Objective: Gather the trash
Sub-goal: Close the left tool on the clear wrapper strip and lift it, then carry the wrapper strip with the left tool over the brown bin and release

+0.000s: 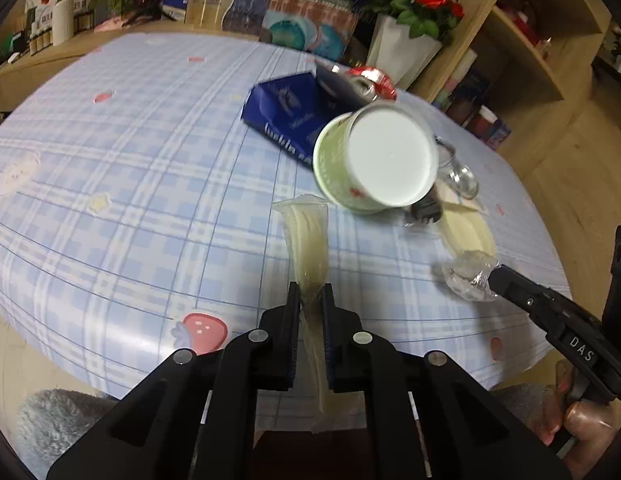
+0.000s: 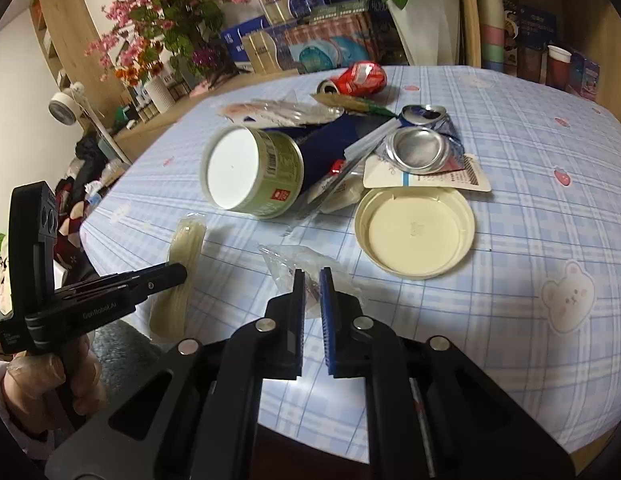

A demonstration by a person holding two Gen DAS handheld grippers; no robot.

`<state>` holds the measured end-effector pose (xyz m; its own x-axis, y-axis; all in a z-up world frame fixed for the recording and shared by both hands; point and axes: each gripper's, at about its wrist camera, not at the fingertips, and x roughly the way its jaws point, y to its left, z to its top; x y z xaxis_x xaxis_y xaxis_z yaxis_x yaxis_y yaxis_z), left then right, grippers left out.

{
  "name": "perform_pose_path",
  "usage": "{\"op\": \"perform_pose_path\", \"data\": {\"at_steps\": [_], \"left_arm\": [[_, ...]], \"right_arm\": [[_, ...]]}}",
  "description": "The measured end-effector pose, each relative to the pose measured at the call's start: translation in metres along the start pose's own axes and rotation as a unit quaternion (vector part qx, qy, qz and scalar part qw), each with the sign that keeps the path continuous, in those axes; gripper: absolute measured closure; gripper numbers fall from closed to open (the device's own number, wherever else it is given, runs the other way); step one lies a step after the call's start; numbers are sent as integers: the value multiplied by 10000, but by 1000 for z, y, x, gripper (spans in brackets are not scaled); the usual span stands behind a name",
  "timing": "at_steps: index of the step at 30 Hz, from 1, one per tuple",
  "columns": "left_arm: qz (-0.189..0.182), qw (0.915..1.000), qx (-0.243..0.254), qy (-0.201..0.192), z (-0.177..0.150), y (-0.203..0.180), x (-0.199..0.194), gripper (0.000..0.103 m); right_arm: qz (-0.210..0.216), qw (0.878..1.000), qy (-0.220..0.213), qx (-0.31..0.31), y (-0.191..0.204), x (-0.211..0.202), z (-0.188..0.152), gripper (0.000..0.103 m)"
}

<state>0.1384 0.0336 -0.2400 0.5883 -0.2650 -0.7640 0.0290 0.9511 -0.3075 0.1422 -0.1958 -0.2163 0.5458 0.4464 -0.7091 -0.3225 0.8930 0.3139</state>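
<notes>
My left gripper is shut on a long pale yellowish plastic sleeve, which lies over the near table edge; it also shows in the right wrist view. My right gripper is shut on a crumpled clear plastic wrapper, also seen in the left wrist view. Behind them a green paper cup lies on its side, also in the right wrist view. A cream round lid lies on the table.
The table has a blue checked cloth. A trash pile sits further back: a dark blue bag, crushed red can, crushed blue can, white label card. Flower pots, boxes and shelves line the far side.
</notes>
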Motion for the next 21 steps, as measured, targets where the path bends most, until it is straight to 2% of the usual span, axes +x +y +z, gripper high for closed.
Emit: {"op": "perform_pose_path", "data": {"at_steps": [6, 12, 21], "left_arm": [[-130, 9997, 38, -220, 1, -6, -28, 93], [-290, 9988, -16, -399, -7, -8, -62, 93], [-449, 9949, 329, -846, -33, -22, -115, 93]], "right_arm": [[135, 9997, -124, 157, 2, -15, -3, 93], [186, 9994, -294, 31, 14, -42, -6, 93], [285, 9981, -526, -125, 30, -90, -38, 93]]}}
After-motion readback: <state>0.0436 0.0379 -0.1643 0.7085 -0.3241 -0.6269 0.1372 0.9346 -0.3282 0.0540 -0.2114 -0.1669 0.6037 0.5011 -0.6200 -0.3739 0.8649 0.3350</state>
